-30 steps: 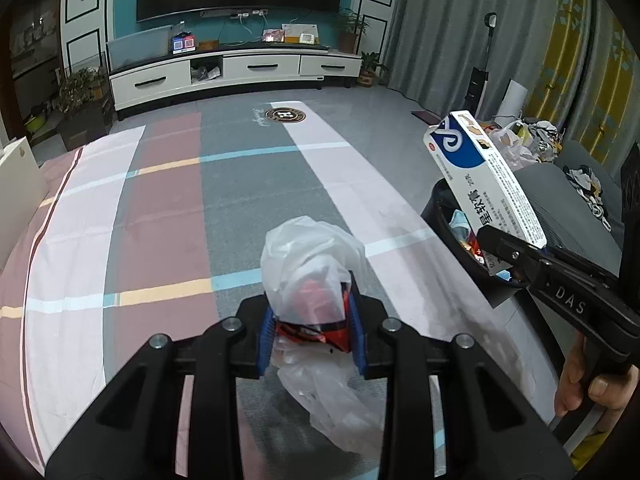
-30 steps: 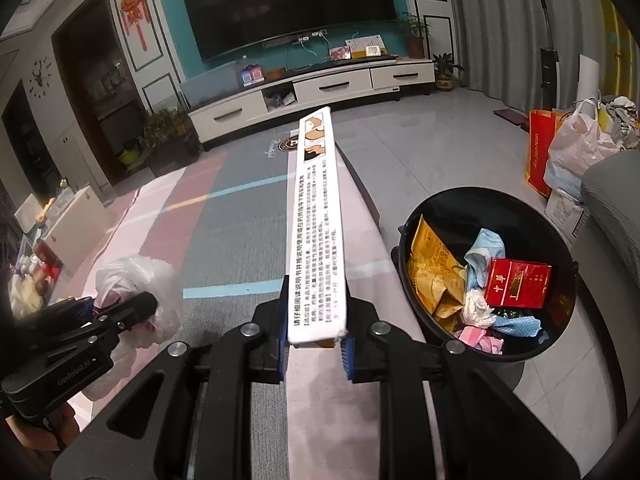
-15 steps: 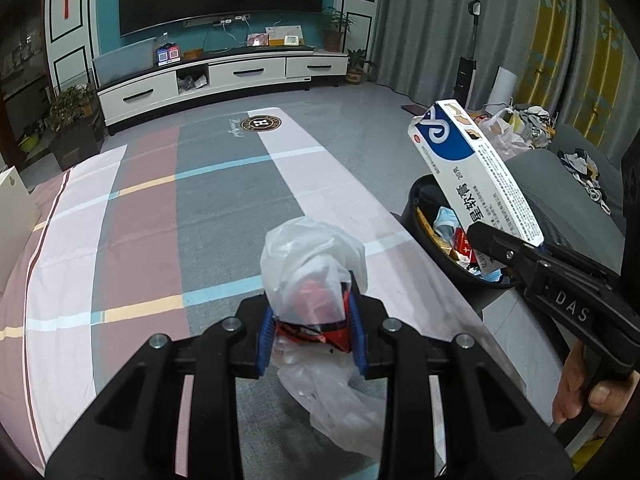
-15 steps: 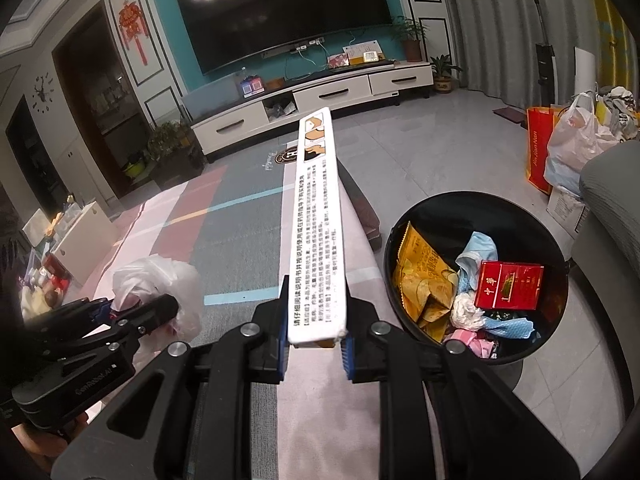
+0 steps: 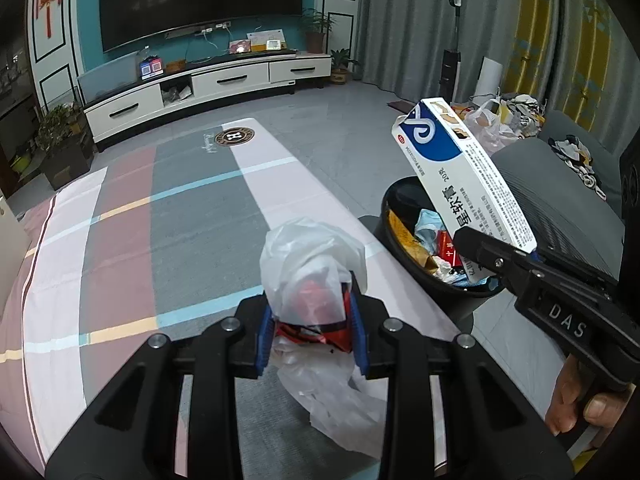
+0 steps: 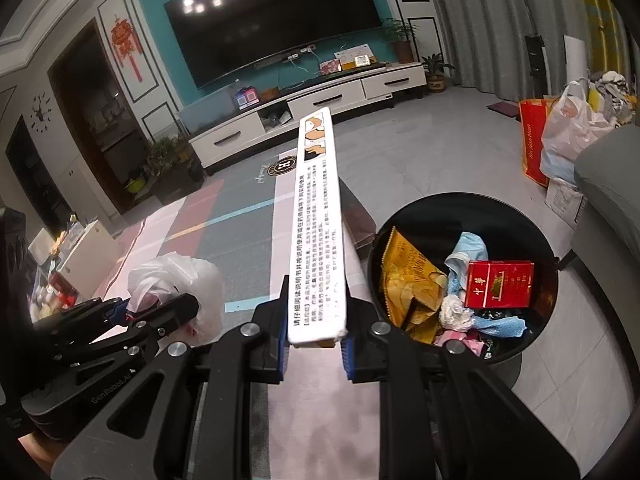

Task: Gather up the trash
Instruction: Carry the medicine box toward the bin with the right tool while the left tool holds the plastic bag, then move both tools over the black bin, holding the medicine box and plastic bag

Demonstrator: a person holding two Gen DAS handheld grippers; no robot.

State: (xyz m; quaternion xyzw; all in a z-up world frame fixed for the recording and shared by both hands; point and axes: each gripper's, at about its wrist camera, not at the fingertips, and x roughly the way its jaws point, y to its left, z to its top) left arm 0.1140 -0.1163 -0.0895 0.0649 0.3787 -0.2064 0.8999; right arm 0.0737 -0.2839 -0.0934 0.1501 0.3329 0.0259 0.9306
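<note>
The right hand-held gripper (image 6: pixel 314 344) is clamped on the near end of a long white medicine box (image 6: pixel 318 224), which juts forward and upward out of the jaws, while the left hand-held gripper (image 5: pixel 312 328) is closed on a crumpled clear plastic bag (image 5: pixel 312 264) with something red inside it. Both pieces of trash are held over the striped bed cover (image 5: pixel 120 216), to the left of the black trash bin (image 6: pixel 420 216) — neither is above its opening yet. The likeliest trouble is the box: gripped only at one end, it could pivot in the pads or, if released too early, strike the bin's rim and fall onto the bed or the floor. The bag's loose tail (image 5: pixel 344 408) hangs below the left jaws, so it could snag on the rim or cling to a pad on release — soft film seldom drops cleanly. The two hand-held grippers are also near one another and could knock together over the bin. The bin already holds a crumpled yellow wrapper (image 6: pixel 408 280), a red cigarette pack (image 6: pixel 500 284), a blue mask or cloth (image 6: pixel 466 250), white tissue and pink scraps, with room left on top.
</note>
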